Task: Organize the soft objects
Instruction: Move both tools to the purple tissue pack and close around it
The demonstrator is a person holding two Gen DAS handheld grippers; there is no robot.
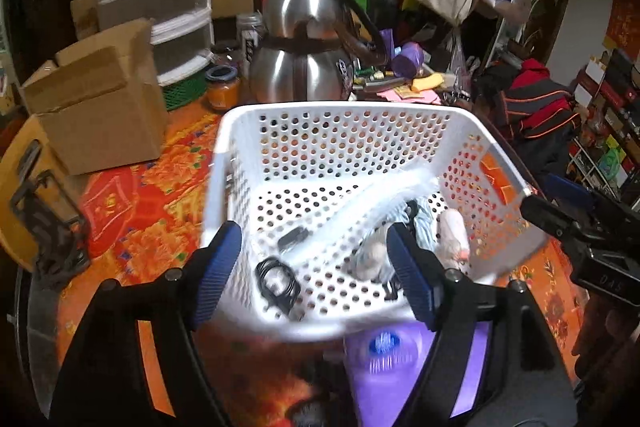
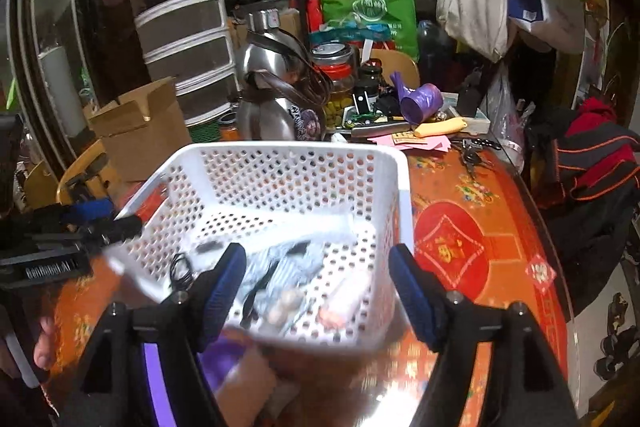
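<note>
While both grippers, left (image 1: 314, 275) and right (image 2: 318, 291), hover released over the white basket (image 1: 340, 115) mid-table, soft items (image 1: 376, 251) already lie inside, likely gathered for sorting.

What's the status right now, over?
Both grippers open, left and right, holding nothing. White basket holds soft items and a black cable. Purple pack beneath near rim.
</note>
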